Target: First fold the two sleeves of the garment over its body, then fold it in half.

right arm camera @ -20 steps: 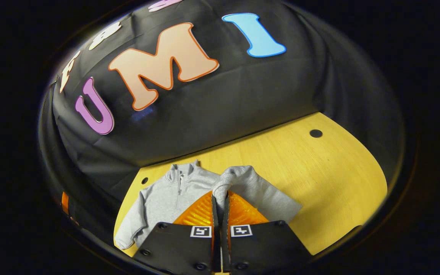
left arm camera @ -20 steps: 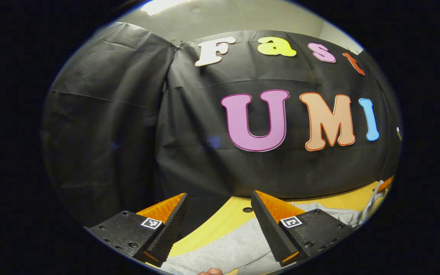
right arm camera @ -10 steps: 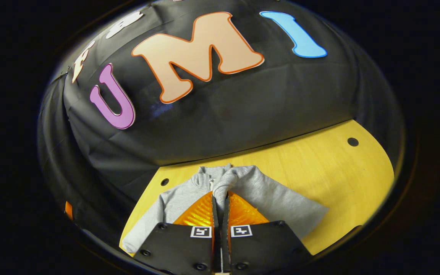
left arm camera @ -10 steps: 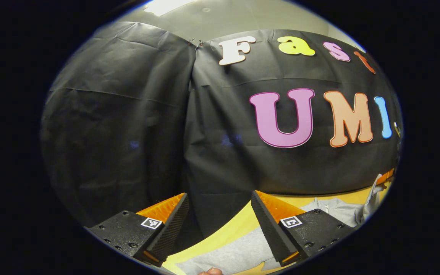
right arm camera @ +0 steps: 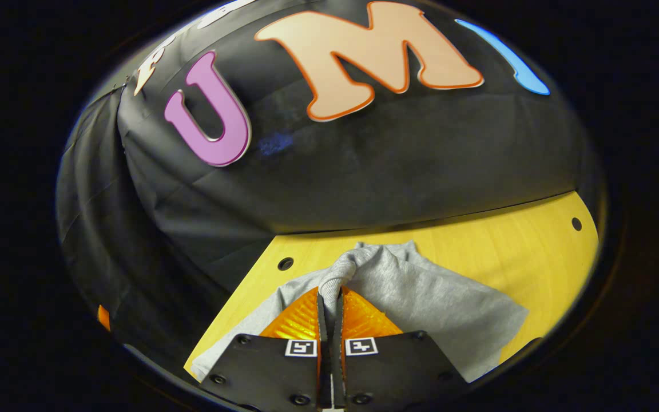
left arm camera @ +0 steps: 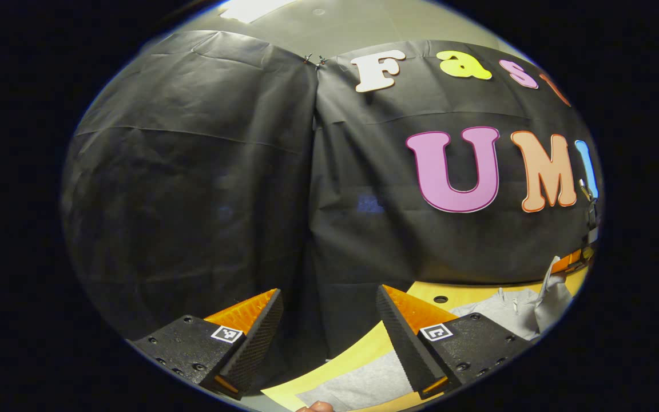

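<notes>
- The right tongs [right arm camera: 330, 303] are pressed together on a ribbed cuff of the grey sleeve [right arm camera: 336, 280], pinching the soft knit between both wedge-shaped fingers.
- The sleeve drapes from that pinch down and to the right, over the garment [right arm camera: 421, 297].
- The left tongs [left arm camera: 329, 320] stand spread with nothing between their ridged, serrated inner faces.
- The garment, a fleecy grey pullover, lies flat on the smooth yellow wooden bench [right arm camera: 507, 240], which has small round holes near its far edge.

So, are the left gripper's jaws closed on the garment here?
No, the left gripper has its jaws spread wide with nothing between them, above the grey garment.
</notes>
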`<state>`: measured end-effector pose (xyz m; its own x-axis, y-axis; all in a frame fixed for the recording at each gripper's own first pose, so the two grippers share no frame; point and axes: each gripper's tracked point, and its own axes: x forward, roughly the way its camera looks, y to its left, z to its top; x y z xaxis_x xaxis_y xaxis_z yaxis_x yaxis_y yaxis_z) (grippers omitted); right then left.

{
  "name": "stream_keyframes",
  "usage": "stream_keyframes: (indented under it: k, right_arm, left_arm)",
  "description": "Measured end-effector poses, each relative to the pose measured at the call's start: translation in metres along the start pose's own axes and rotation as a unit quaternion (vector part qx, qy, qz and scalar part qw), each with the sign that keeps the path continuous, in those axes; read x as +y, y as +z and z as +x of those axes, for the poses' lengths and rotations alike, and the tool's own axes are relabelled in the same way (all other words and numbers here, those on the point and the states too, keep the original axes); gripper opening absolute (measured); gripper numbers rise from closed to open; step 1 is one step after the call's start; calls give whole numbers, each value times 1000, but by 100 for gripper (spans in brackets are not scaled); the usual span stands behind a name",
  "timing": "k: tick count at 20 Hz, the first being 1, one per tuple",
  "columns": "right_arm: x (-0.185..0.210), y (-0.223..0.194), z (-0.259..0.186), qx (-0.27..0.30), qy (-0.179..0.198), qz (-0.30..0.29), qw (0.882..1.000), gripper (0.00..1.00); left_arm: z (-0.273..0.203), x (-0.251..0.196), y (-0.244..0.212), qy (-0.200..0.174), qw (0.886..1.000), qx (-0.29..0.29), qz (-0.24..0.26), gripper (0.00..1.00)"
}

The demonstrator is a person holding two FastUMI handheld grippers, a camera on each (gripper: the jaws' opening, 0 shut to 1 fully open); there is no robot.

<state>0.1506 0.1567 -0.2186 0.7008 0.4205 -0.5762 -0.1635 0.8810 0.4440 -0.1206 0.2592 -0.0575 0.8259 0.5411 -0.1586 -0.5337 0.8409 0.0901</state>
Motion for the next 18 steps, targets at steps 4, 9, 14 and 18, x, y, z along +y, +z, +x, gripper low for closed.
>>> stream_keyframes:
  k: [4,9,14,18]
  right_arm:
    - [39,-29,22,29,23,-18,999,4]
    - [69,-69,55,69,33,-38,996,4]
    - [72,-109,73,123,18,-54,991,5]
    - [79,-106,70,123,40,-66,989,17]
  left_arm:
    - [-2,26,-3,18,1000,0,9,99]
    - [-6,53,-14,38,999,8,10,96]
    - [-8,70,-30,47,999,24,11,99]
    - [-3,68,-47,41,998,40,14,99]
